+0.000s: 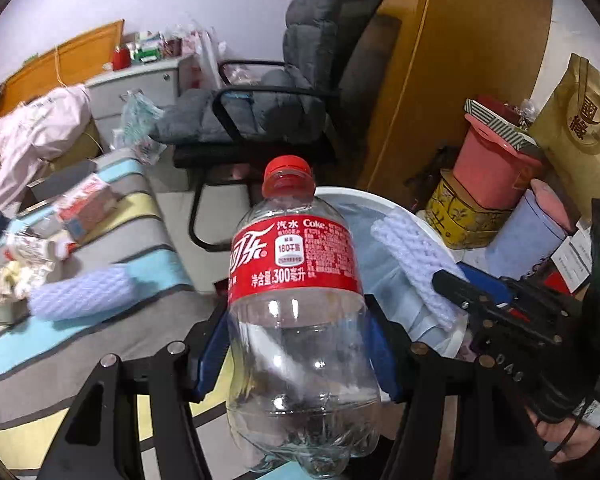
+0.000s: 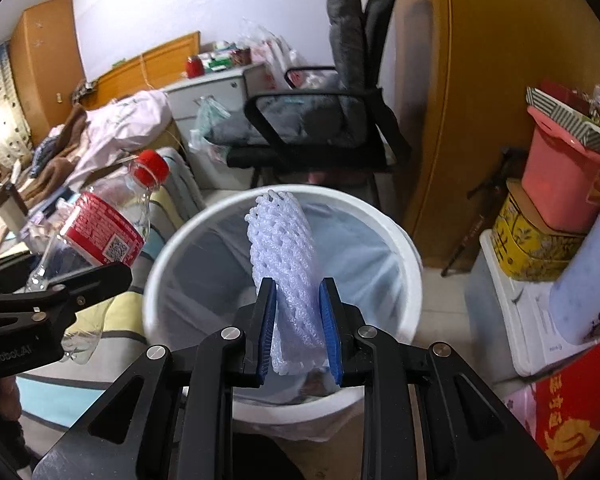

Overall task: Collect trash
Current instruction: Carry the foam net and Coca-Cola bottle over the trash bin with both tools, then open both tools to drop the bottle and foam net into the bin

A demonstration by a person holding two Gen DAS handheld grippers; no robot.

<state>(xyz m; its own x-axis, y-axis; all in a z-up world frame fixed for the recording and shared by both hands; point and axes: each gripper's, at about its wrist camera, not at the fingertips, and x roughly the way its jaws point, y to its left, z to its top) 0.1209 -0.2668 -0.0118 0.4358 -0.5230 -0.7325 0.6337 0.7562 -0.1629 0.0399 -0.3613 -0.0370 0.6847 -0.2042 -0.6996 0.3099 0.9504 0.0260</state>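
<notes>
White bin point(image 2: 404, 264) w/ liner sits just below my right tongs point(image 2: 298, 332), which are clamped on the foam net sleeve point(image 2: 280, 248) right over the opening. My left tongs point(image 1: 300, 348) grip the empty Coke bottle point(image 1: 300, 312) beside the rim, more trash left on the bed point(image 1: 156, 264). Risk imo: bottle's slick and held low, so it could tip out, or the sleeve could snag the pads on release.
</notes>
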